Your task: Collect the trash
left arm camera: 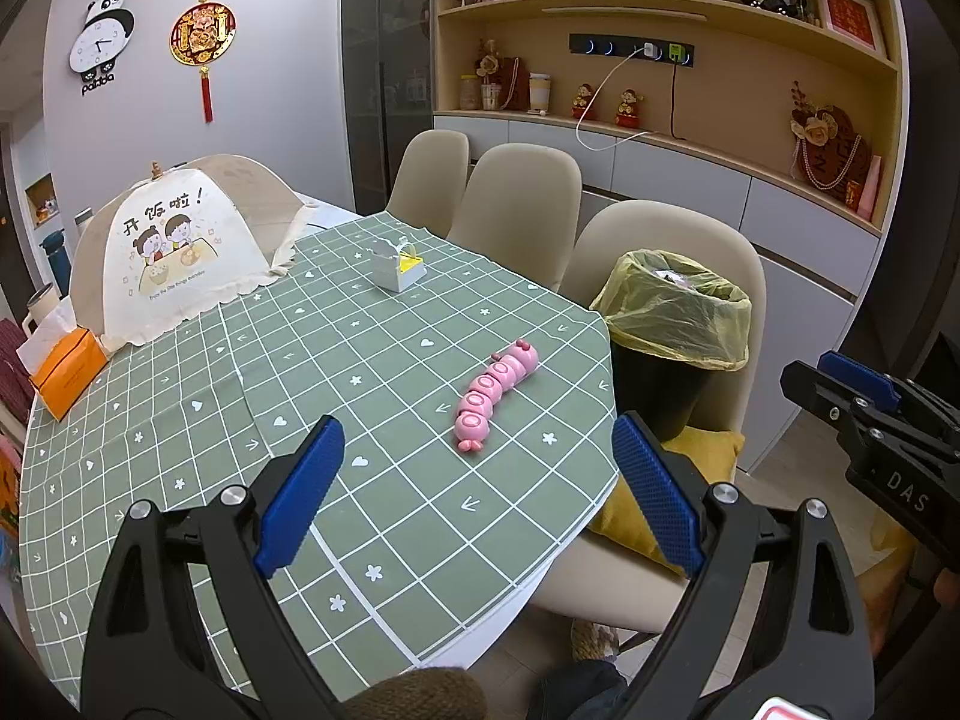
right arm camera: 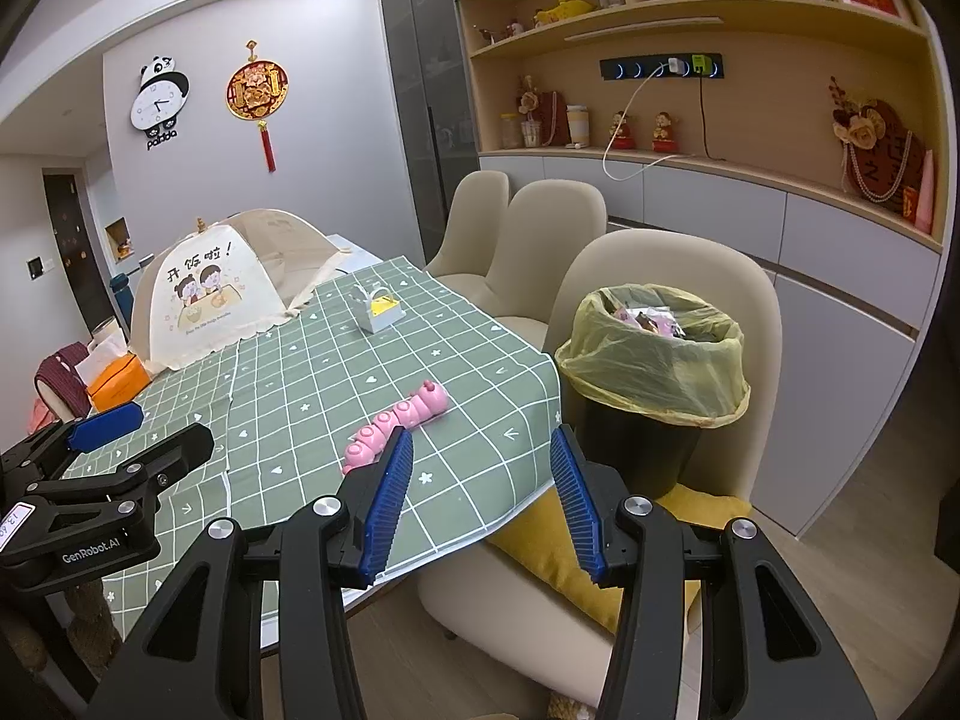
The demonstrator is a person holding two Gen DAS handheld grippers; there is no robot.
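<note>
Trash bin, lined and already holding wrappers, sits on the chair beside the table, your left gripper and right gripper have fingers wide open and empty, so you risk grabbing the pink toy as trash.

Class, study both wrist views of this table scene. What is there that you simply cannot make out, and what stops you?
- Under the food cover: hidden by its fabric, both views.
- Trash bin contents: the left view shows almost nothing past the liner; the right view shows only the top wrappers.
- Small white box: too small to identify, both views.
- Shelf ornaments: too small.
</note>
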